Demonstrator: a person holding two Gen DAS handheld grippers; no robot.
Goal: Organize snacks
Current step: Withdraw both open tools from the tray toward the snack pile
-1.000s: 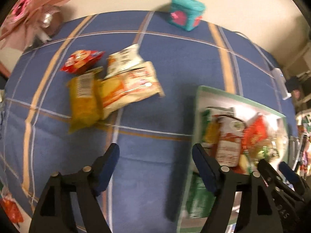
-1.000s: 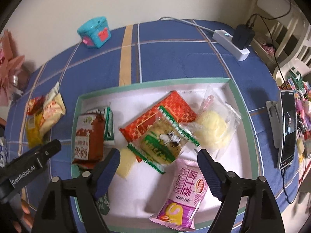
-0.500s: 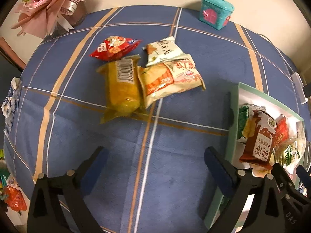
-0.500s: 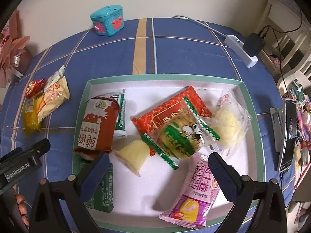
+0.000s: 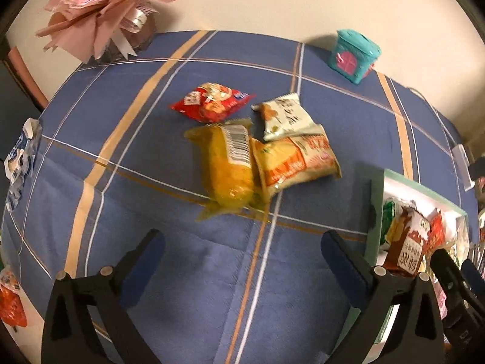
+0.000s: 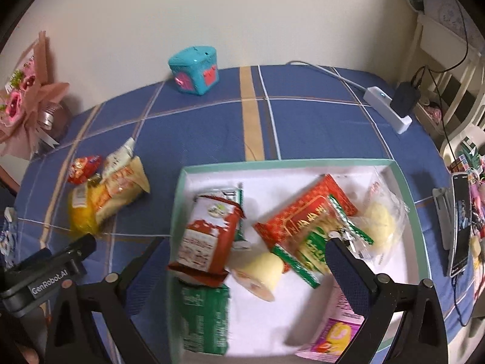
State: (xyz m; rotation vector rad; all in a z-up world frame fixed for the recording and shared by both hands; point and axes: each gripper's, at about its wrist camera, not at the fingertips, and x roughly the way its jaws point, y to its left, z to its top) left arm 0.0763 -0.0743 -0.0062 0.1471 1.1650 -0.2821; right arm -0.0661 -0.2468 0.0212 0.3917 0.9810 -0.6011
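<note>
Left hand-held gripper (image 5: 242, 251) spread wide, empty; loose snack pile (image 5: 257, 148) lies just ahead of it, yellow pack (image 5: 230, 166) pointing lengthwise at it. Right hand-held gripper (image 6: 245, 254), also released, hangs over the tray (image 6: 182, 179).

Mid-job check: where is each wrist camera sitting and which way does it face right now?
Left wrist: on the left gripper, angled down at four loose snack packets on the blue tablecloth; open fingers show.
Right wrist: on the right gripper, angled down into the snack tray; open fingers show.
Shared: packets, tray, teal box, bouquet; each sees the other gripper.
</note>
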